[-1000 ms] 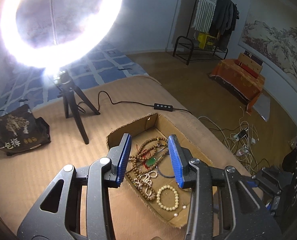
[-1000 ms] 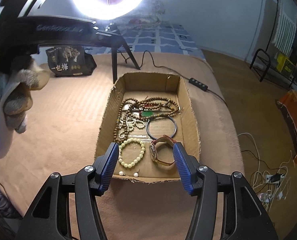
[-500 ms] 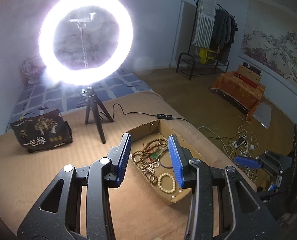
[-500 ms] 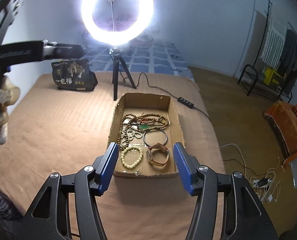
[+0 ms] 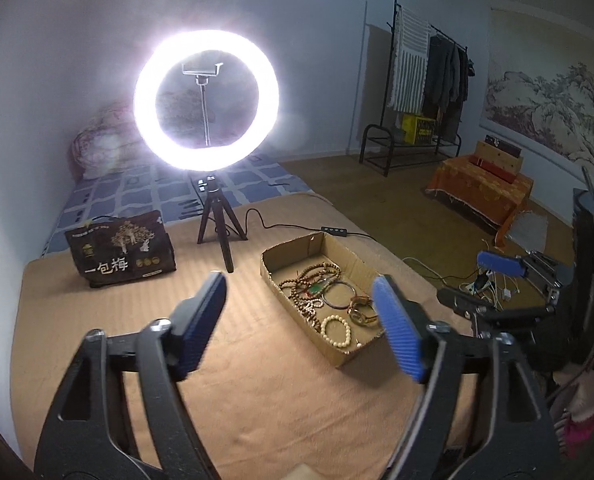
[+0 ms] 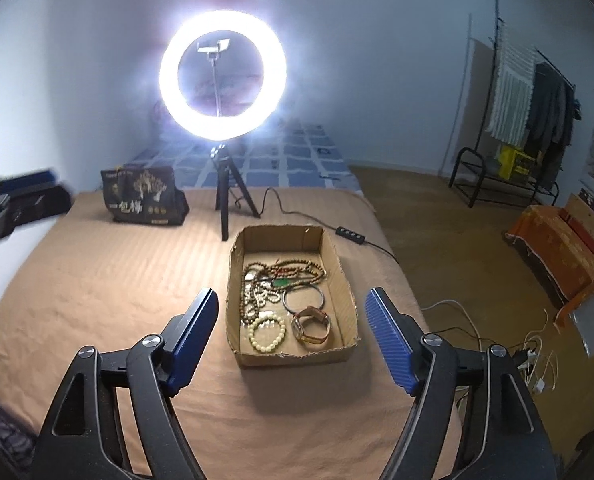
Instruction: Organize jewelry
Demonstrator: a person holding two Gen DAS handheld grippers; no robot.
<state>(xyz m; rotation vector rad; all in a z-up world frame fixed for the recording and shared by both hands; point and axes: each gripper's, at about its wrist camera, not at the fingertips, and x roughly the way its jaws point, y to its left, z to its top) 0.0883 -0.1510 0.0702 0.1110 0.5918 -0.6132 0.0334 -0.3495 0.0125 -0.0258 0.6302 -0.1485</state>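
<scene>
While both tools are hovering above the tan bedcover, the left gripper and right gripper are spreading their blue fingers wide, grasping nothing. Beyond them, the cardboard box is lying on the cover, holding the watch, cream bracelet, bangle and bead strands. Farther back, a ring light is glowing beside a dark bag.

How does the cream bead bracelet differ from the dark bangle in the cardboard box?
The cream bead bracelet is a string of pale round beads; the dark bangle is one thin, smooth, dark hoop. The bracelet lies nearer the box's front edge, the bangle farther back, beside the tangled brown bead necklaces. Both lie flat in the cardboard box.
</scene>
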